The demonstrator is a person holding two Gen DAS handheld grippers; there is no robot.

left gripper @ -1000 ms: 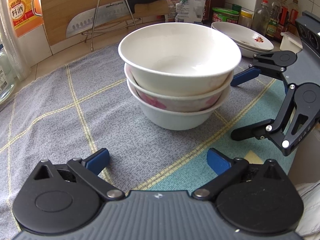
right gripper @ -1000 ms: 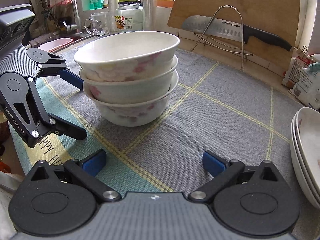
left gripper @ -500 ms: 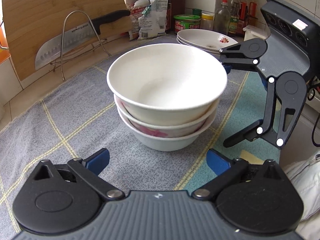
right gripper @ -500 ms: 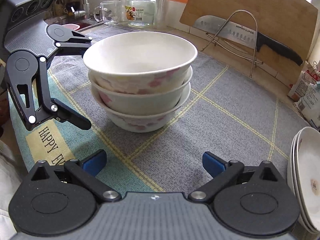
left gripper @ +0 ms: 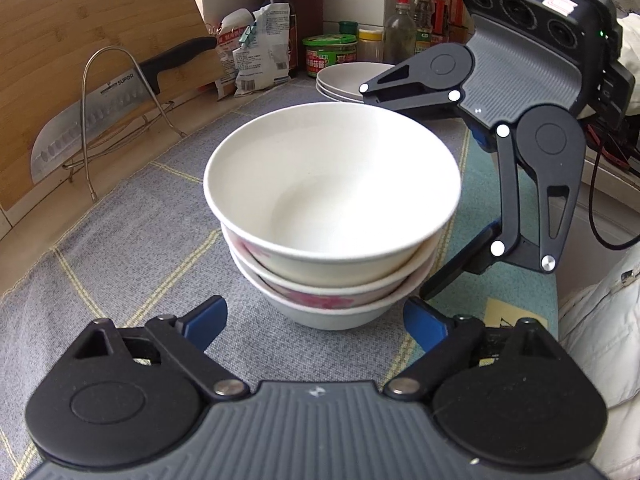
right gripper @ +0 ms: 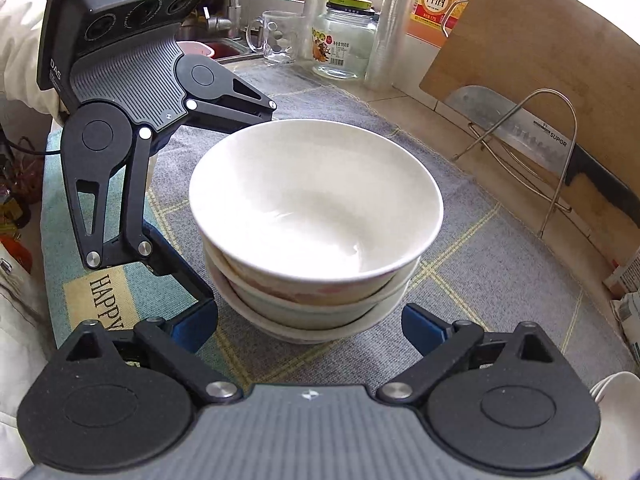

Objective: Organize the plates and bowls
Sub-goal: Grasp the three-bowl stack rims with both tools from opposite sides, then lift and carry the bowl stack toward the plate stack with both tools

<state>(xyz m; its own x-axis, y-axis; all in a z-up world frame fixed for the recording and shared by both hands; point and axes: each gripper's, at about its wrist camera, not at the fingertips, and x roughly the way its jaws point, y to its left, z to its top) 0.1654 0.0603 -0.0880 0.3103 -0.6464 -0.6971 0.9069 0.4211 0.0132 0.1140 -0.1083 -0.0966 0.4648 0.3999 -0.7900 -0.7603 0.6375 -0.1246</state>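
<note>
So there's a stack of three bowls nested together, white with pink flower prints on the sides, sitting on the grey checked cloth that covers the counter, closer to the cloth's teal front edge than to the back wall. Both grippers are crowding it from two sides. The left gripper has its blue pads either side of the bottom bowl, jaws closing in but not actually touching it as far as I can see, so nothing grabbed. Same deal with the right gripper: jaws closing, stack sitting between the pads, pads still clear of the bowl. Off toward the cloth's far right corner there's a pile of plates, well apart from the bowls. Along the back edge a cleaver rests on a wire rack against a wooden cutting board.
</note>
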